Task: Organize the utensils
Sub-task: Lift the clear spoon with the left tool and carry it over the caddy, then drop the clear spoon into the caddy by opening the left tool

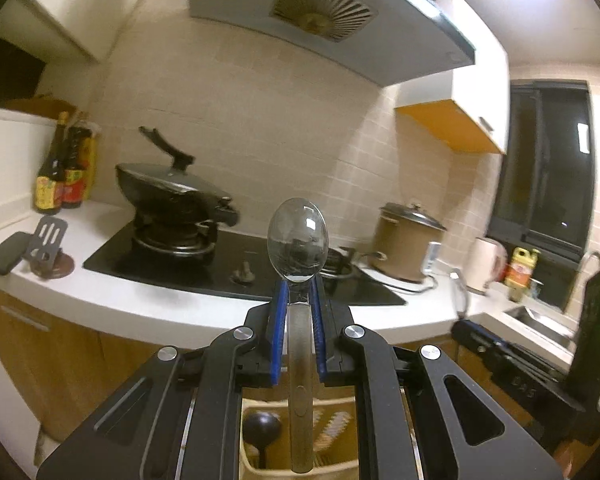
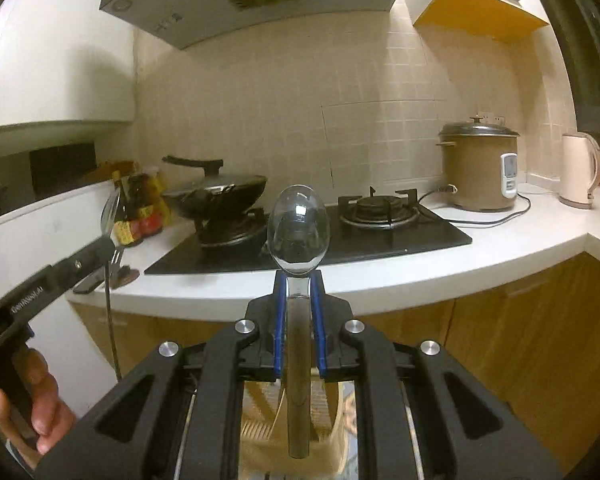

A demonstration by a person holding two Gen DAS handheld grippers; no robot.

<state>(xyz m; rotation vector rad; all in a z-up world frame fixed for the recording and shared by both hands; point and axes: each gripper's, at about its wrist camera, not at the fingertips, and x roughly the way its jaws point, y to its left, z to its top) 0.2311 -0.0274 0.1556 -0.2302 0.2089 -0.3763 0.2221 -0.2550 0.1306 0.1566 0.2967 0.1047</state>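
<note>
The left gripper is a matte black frame with slotted side plates, round silver screw heads and two narrow blue finger pads. The right gripper has the same black frame, silver screws and blue pads. White lettering marks a black handle gripped by a bare-skinned hand.
</note>
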